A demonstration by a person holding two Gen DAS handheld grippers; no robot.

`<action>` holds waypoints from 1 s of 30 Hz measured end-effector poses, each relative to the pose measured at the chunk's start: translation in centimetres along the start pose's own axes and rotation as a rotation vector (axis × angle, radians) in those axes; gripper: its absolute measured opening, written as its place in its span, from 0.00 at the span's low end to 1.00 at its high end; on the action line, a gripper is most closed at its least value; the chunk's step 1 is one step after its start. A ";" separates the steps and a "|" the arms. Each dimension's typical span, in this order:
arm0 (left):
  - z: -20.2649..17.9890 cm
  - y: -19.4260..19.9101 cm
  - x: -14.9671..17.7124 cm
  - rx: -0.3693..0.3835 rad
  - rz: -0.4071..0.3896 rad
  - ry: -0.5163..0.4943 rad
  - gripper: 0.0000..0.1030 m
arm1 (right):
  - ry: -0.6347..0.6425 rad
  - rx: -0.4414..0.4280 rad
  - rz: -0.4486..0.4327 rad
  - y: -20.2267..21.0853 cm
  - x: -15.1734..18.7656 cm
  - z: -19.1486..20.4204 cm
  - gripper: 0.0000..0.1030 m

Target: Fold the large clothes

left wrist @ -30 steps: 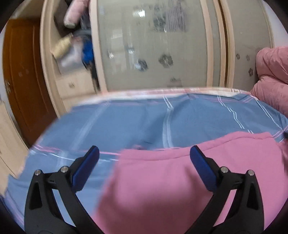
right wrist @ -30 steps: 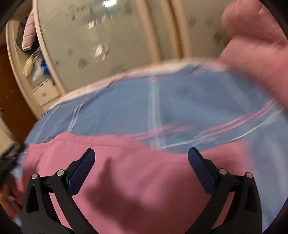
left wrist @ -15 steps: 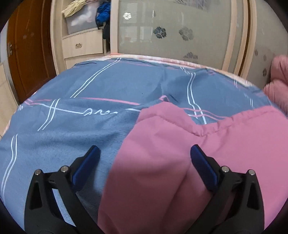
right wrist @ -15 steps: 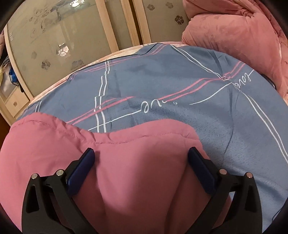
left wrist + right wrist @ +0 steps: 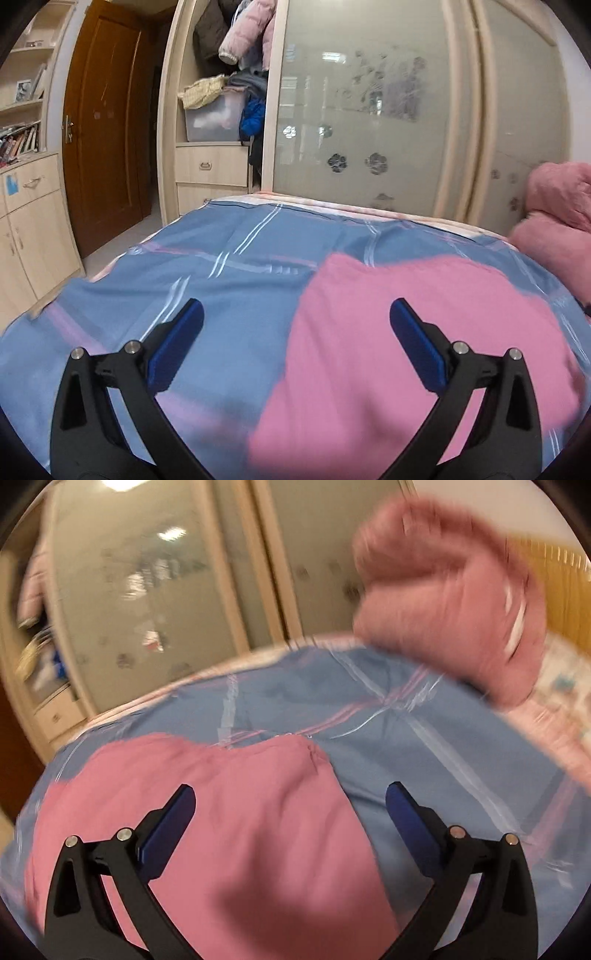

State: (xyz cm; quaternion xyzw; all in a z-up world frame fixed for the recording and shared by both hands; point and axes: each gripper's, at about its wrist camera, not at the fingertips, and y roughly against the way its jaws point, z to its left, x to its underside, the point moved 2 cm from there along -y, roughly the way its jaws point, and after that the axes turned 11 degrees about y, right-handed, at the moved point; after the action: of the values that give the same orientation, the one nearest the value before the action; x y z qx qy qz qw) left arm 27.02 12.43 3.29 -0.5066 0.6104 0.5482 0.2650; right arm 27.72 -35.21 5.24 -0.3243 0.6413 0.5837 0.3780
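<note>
Left wrist view: the left gripper [image 5: 295, 325] fills the bottom of the frame with its blue-padded fingers [image 5: 177, 347] spread wide, grasping nothing. Beneath and ahead of it a pink garment [image 5: 399, 350] lies on the blue bedspread [image 5: 207, 258], taking up the lower right of the frame; its left edge runs up between the two fingers, so the right finger sits over pink cloth and the left over the blue cover. Behind the bed stands a wardrobe with frosted sliding doors [image 5: 388, 122], clothes piled in its open section at upper centre. A brown door [image 5: 107, 125] is at upper left. A pink blanket [image 5: 554, 221] is bundled at the right edge.

Right wrist view: everything is smeared with motion blur. The right gripper [image 5: 290, 805] is likewise spread wide, nothing between its fingers. The pink garment [image 5: 221, 812] spreads across the lower left, its far edge wavy, under the left finger, while the right finger is over the blue bedspread [image 5: 424, 746]. The pink blanket [image 5: 450, 602] bulks at upper right.
</note>
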 end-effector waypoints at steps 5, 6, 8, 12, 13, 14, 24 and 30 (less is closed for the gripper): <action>0.7 11.6 5.9 0.023 0.013 0.103 0.98 | 0.097 0.093 -0.028 11.5 6.0 3.7 0.99; 0.3 13.1 7.0 0.036 0.022 0.094 0.98 | 0.121 0.099 -0.022 13.5 7.1 4.5 0.99; -0.7 15.7 9.4 0.051 0.033 0.023 0.98 | 0.129 0.083 -0.023 16.0 8.7 5.3 0.99; -2.2 19.1 11.6 0.049 0.049 -0.046 0.98 | 0.129 0.017 0.027 19.6 12.1 6.2 0.99; -2.2 19.8 11.7 0.058 0.041 -0.053 0.98 | 0.134 0.012 0.044 20.1 12.8 6.2 0.99; -2.4 20.6 11.7 0.070 0.030 -0.067 0.98 | 0.145 0.013 0.060 20.8 13.5 6.3 0.99; -2.5 21.4 13.0 0.059 0.103 -0.136 0.98 | 0.222 0.003 0.053 24.0 15.7 8.0 0.99; -2.7 21.4 13.8 0.072 0.138 -0.144 0.98 | 0.204 0.004 0.043 23.9 15.3 7.9 0.99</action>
State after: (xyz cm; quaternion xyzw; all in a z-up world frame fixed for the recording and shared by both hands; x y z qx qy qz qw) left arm 3.39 2.90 0.42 -0.4127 0.6424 0.5779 0.2881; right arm 0.33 -24.41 3.83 -0.3676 0.6844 0.5543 0.2987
